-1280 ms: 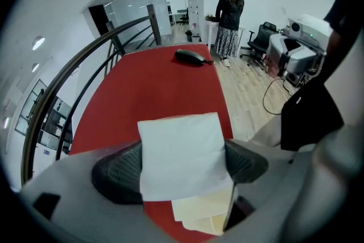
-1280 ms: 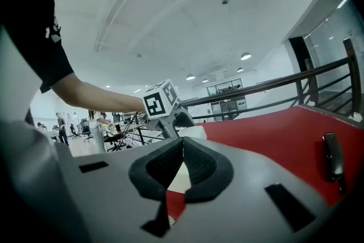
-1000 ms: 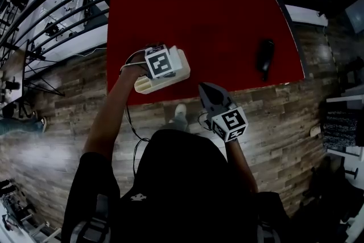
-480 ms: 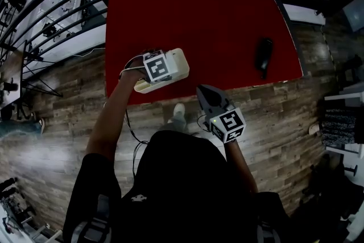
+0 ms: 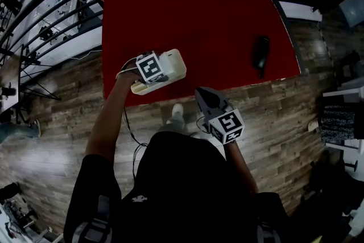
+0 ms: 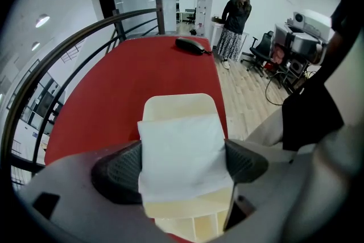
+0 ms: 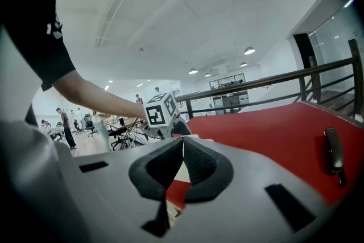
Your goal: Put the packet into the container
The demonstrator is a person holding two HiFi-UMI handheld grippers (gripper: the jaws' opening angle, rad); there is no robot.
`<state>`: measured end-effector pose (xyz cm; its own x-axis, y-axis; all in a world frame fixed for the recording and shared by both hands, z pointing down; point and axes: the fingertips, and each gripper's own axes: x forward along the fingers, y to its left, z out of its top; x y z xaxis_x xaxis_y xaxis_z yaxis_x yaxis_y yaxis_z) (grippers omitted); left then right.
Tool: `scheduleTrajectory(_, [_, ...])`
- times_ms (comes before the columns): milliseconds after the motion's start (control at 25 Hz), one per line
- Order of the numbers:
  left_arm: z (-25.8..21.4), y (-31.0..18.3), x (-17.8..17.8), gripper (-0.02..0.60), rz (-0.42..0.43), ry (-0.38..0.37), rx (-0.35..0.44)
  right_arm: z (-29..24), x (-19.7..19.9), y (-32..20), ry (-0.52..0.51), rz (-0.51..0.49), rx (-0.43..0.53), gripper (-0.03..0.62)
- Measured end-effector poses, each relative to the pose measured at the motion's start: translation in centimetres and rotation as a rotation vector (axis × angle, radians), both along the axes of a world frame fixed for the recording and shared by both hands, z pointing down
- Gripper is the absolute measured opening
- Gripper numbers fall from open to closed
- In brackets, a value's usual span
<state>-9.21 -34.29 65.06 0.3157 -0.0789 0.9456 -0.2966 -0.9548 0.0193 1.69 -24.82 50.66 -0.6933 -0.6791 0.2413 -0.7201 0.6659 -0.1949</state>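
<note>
1. Fingers [image 6: 116, 171] of the left gripper [image 6: 181, 165] are clamped on the two side edges of a white packet [image 6: 182, 159], one dark ribbed pad on each side. The right gripper [image 7: 183, 171] has its pads pressed together with nothing between them. It hangs off the near edge of the table, apart from the work.
2. Largest thing in the scene is the red table [image 5: 193, 14], bare over most of its top and backed by a black railing [image 5: 68, 8].
3. Next is the cream container [image 6: 179, 102], a shallow tray with rounded corners near the table's front left corner. Small dividers show at its near end. In the head view the left gripper [image 5: 151, 68] sits right over the container [image 5: 176, 62].
4. Then the packet itself, flat and square, is held over the near part of the container. It covers the middle of the tray while the far end stays bare. Whether its underside touches the tray cannot be told.
5. My judgement is that the packet is light, thin and soft, likely paper or film. It would bend or crumple under a hard squeeze and could slip from smooth pads. A gentle pinch on opposite edges, as now, suits it. Lowering it flat before the jaws part should stop it drifting past the rim.
6. Smallest is a black oblong object [image 5: 261, 54] near the table's right edge, well apart from the tray. What it is cannot be made out.
</note>
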Motion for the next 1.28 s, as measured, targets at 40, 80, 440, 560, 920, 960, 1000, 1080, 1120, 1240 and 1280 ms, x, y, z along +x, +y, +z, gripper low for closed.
scheduleTrajectory(40, [0.0, 0.0, 0.0, 0.445, -0.003, 0.004, -0.005, 0.1, 0.0, -0.1, 0.001, -0.001, -0.001, 0.022])
scheduleTrajectory(80, [-0.1, -0.1, -0.1, 0.445, -0.005, 0.004, -0.001, 0.1, -0.1, -0.1, 0.001, -0.002, -0.002, 0.021])
scheduleTrajectory(440, [0.6, -0.2, -0.4, 0.445, 0.003, -0.001, -0.004, 0.5, -0.5, -0.3, 0.0, -0.012, -0.009, 0.022])
scheduleTrajectory(560, [0.6, -0.2, -0.5, 0.445, 0.004, 0.002, -0.012, 0.5, -0.7, -0.3, -0.002, -0.015, -0.01, 0.023])
scheduleTrajectory(920, [0.6, -0.4, -0.5, 0.445, -0.009, 0.057, 0.007, 0.2, -1.4, -0.2, -0.033, -0.041, -0.006, 0.023])
scheduleTrajectory(960, [0.6, -0.4, -0.5, 0.445, -0.01, 0.061, 0.009, 0.3, -1.5, -0.2, -0.033, -0.044, -0.005, 0.023])
scheduleTrajectory(1000, [0.5, -0.4, -0.5, 0.445, -0.014, 0.067, 0.011, 0.3, -1.6, -0.2, -0.032, -0.046, -0.005, 0.023])
scheduleTrajectory(1080, [0.3, -0.5, -0.5, 0.454, -0.024, 0.079, 0.01, 0.3, -1.6, -0.1, -0.031, -0.05, -0.005, 0.023])
scheduleTrajectory(1120, [0.2, -0.5, -0.5, 0.456, -0.028, 0.081, 0.009, 0.3, -1.5, -0.1, -0.03, -0.049, -0.006, 0.023])
scheduleTrajectory(1240, [0.2, -0.5, -0.8, 0.456, -0.045, 0.083, 0.009, 0.2, -1.6, -0.1, -0.029, -0.048, -0.005, 0.022])
scheduleTrajectory(1280, [0.2, -0.6, -0.9, 0.456, -0.056, 0.088, 0.011, 0.3, -1.6, -0.1, -0.028, -0.049, -0.006, 0.023])
